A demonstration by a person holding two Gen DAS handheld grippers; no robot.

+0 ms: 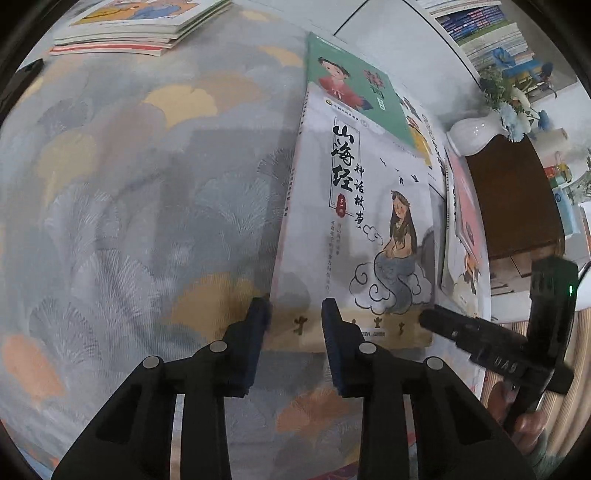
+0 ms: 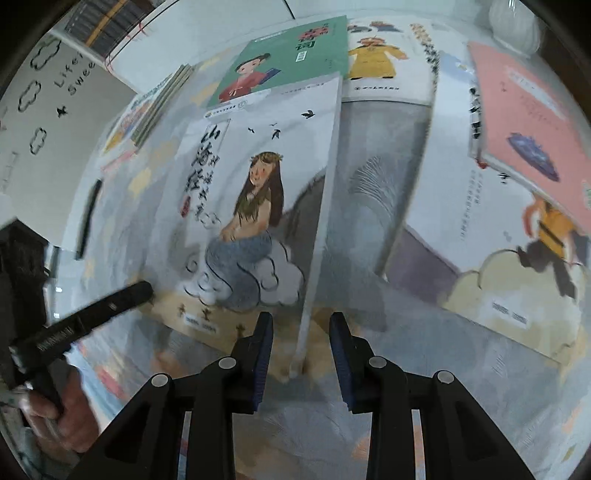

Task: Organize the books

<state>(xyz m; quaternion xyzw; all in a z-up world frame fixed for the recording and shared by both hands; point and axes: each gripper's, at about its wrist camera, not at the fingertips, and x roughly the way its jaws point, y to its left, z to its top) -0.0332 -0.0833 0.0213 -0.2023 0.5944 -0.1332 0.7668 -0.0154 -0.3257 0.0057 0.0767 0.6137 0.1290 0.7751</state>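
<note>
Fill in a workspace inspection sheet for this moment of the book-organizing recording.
Surface: leaf-print tablecloth, covering the table.
Job's things: mermaid book overlapping green book; book stack at the far corner; pink book lying on other books to the right.
Clutter: white vase with flowers; slim dark object near the table edge.
Grippers: left gripper straddles the mermaid book's lower left corner, grip unclear; right gripper shut on its lower right edge.
Cables: nothing seen.
Surroundings: bookshelf; lettered wall.
</note>
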